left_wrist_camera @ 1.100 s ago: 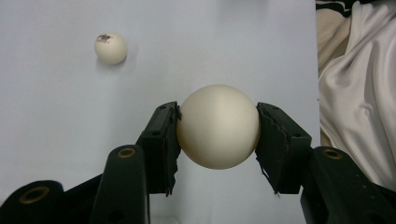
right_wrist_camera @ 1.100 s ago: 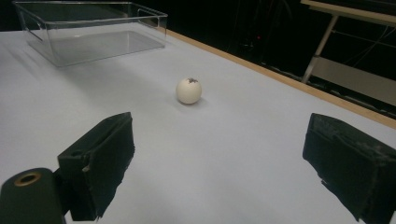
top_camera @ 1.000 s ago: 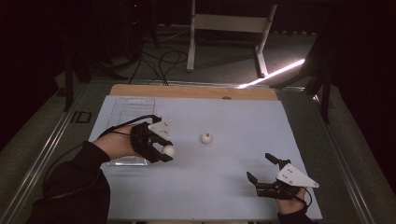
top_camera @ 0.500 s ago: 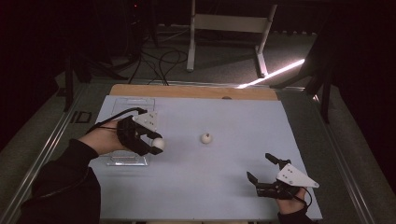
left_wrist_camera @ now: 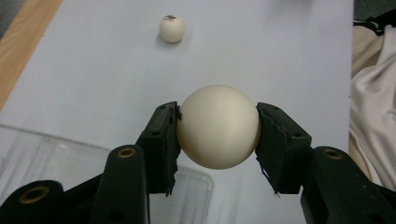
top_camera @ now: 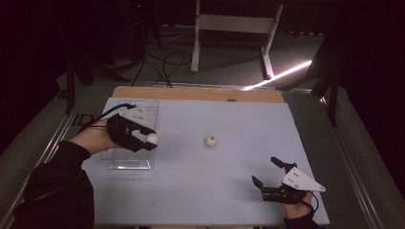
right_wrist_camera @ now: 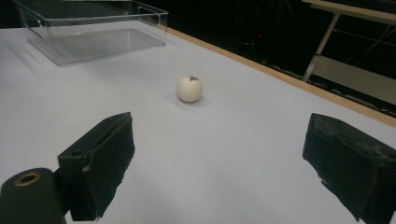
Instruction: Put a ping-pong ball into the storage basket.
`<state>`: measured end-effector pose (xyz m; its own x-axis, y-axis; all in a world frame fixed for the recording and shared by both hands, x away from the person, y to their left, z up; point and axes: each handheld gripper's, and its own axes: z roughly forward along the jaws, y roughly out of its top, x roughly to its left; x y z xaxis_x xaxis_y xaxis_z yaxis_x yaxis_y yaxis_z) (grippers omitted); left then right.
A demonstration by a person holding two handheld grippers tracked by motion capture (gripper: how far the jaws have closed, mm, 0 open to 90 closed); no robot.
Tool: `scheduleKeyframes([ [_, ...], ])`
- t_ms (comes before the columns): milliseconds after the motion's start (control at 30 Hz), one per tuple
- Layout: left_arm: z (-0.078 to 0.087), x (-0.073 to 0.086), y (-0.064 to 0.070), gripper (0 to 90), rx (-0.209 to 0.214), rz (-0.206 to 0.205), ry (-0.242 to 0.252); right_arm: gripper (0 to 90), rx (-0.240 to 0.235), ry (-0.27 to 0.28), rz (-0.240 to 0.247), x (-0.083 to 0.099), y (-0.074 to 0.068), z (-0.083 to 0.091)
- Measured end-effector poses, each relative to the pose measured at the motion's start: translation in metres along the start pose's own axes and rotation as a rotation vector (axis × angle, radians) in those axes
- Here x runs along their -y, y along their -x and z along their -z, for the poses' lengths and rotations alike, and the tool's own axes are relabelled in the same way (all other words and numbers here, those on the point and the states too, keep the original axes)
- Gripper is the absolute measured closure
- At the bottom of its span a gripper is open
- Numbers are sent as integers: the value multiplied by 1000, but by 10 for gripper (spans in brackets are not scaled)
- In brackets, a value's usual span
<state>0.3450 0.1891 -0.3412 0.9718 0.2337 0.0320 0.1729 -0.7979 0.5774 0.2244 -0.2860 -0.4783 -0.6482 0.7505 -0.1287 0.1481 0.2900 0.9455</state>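
Observation:
My left gripper [top_camera: 151, 139] [left_wrist_camera: 217, 128] is shut on a plain white ball [left_wrist_camera: 217, 126] [top_camera: 152, 139], held in the air at the right edge of a clear plastic tray [top_camera: 125, 160] [left_wrist_camera: 42, 158] [right_wrist_camera: 93, 42]. A second white ball [top_camera: 210, 140] [left_wrist_camera: 172, 28] [right_wrist_camera: 189, 88], with a dark mark on top, lies loose on the pale blue mat mid-table. My right gripper [top_camera: 267, 173] [right_wrist_camera: 224, 163] rests open near the mat's front right corner, its jaws wide apart and pointing toward that marked ball.
The pale blue mat [top_camera: 215, 186] covers the table, with a wooden strip [top_camera: 200, 94] along the far edge. Metal rails run down both table sides. A white stand [top_camera: 234, 28] and cables [top_camera: 162, 57] sit on the floor beyond.
My left gripper has carried the white ball leftward and farther back, from the mat to the tray's right edge. The right gripper and the marked ball stayed still.

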Motion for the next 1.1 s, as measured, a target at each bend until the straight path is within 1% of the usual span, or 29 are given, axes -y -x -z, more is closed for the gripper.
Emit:
scheduleKeyframes([
  [33,1,2,-1,524,-6,5,-6,91,-1,-1,0,0,0,0],
  [400,19,15,-11,523,-40,49,11,91,-1,-3,0,0,0,0],
  [433,20,16,-12,524,-44,47,7,91,-1,-2,-2,0,0,0],
  [500,22,18,-13,523,-49,50,17,91,-1,-4,-1,0,0,0],
  [533,23,19,-14,523,-51,57,17,91,-1,-4,0,1,0,0],
  [567,23,20,-15,523,-55,54,15,91,0,-4,-2,1,0,0],
  [633,23,22,-17,524,-58,62,13,91,0,-4,-2,1,1,-1],
  [700,22,23,-18,524,-57,70,20,91,0,-5,-5,1,1,-1],
  [867,18,27,-20,523,-61,76,11,91,0,-7,-8,1,1,-1],
  [967,13,31,-24,523,-59,91,7,91,-1,-8,-8,1,1,-1],
  [1067,9,33,-25,523,-65,89,4,91,-1,-9,-8,1,1,0],
  [1100,5,36,-26,523,-63,91,-2,91,-1,-7,-9,1,1,-1],
])
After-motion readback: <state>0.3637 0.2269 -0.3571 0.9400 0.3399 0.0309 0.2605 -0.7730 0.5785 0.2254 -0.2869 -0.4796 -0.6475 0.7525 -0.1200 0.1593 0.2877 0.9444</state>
